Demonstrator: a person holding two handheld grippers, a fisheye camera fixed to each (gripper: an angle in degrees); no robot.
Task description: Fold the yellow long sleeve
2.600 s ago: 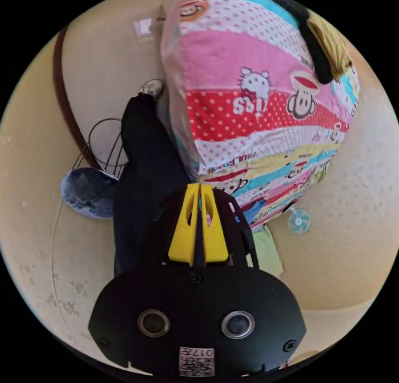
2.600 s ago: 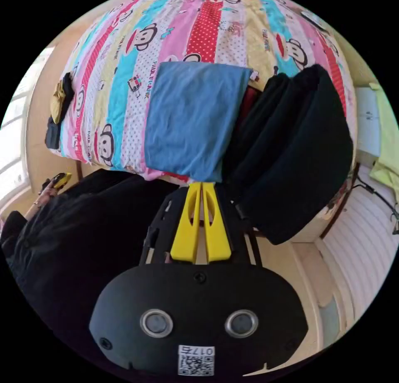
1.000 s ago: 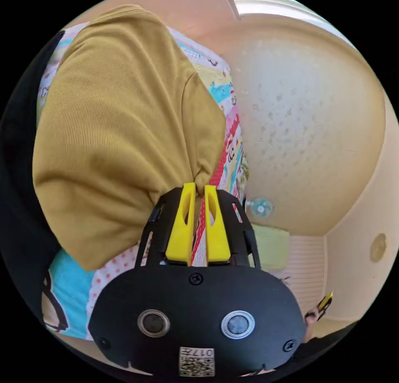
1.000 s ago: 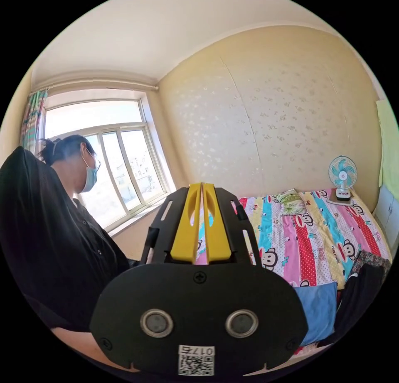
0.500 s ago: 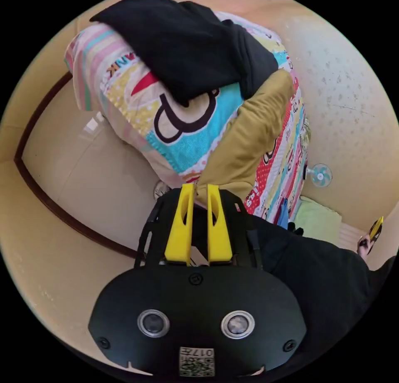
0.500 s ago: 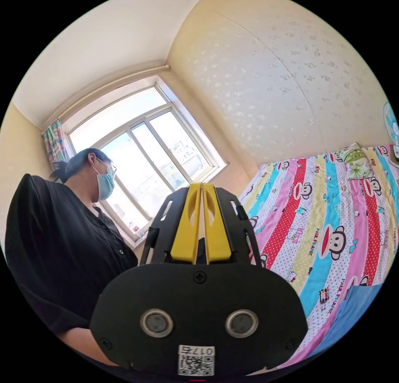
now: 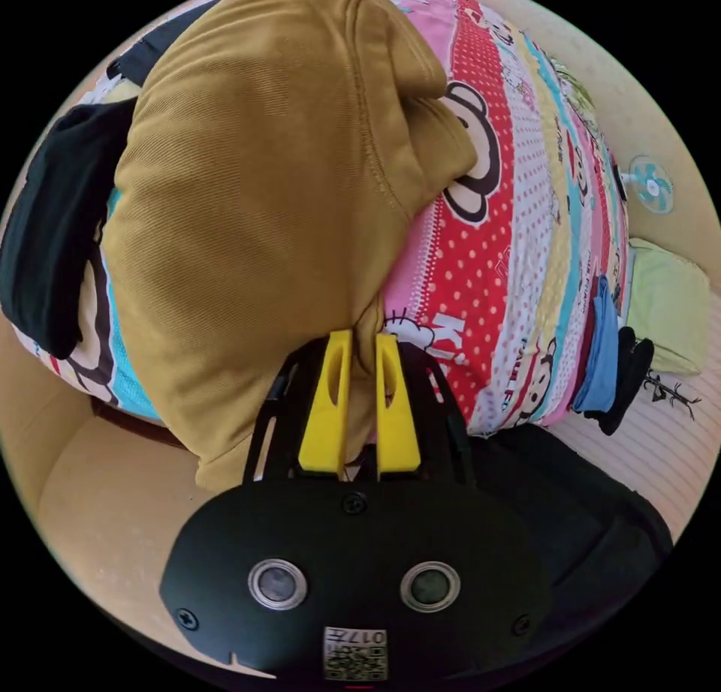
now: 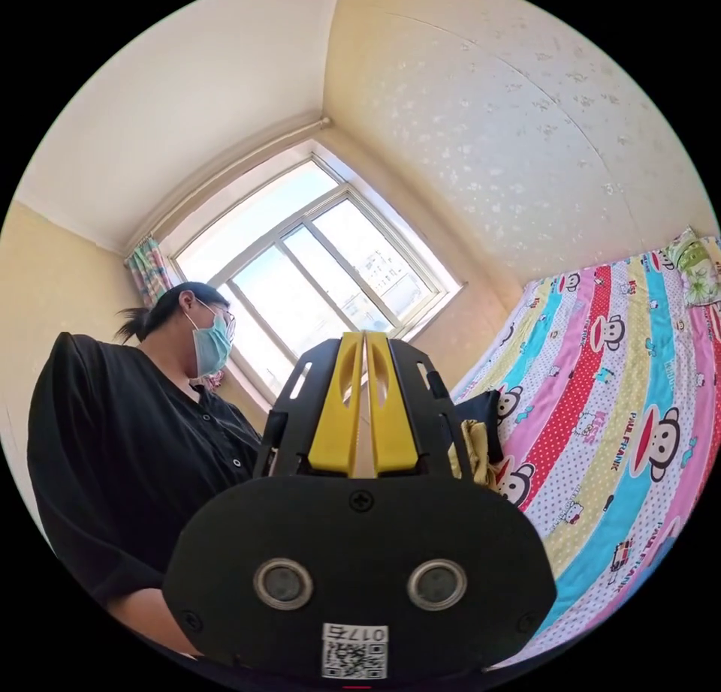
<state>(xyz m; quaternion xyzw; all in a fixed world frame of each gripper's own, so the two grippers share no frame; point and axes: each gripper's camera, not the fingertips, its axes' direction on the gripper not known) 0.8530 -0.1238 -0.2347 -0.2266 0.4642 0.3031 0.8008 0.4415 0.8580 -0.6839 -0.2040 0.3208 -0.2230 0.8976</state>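
Striped cartoon bedding covers the bed (image 7: 518, 219) in the left gripper view, with pale wall beyond and a small fan (image 7: 651, 187) at the far end. The yellow shirt (image 7: 255, 197) hangs bunched in front of the camera, draped over the near part of the bed, and the left gripper (image 7: 360, 347) pinches a fold of it between its jaws; cloth sits in the narrow gap between the tips. A black garment (image 7: 52, 219) lies on the bed just beside the shirt. Folded blue cloth (image 7: 601, 347) and more dark clothes rest near the bed's far edge, next to a light green cloth (image 7: 668, 302).

Right gripper view: ceiling, patterned wall and a bright window (image 8: 315, 272) sit behind a person (image 8: 135, 452) in black. The right gripper (image 8: 364, 347) points up into the room, its jaws pressed together with nothing between them. A bit of the shirt (image 8: 473, 444) and the dark garment (image 8: 484, 414) show low on the bed (image 8: 623, 422), behind the gripper body.

The risk, as I judge it, is the single pinch on a crumpled bunch: a small fold may slip out as the shirt is lifted, or the shirt may drag the black garment along. With the right gripper pointed away, spreading the shirt flat could leave sleeves twisted underneath.
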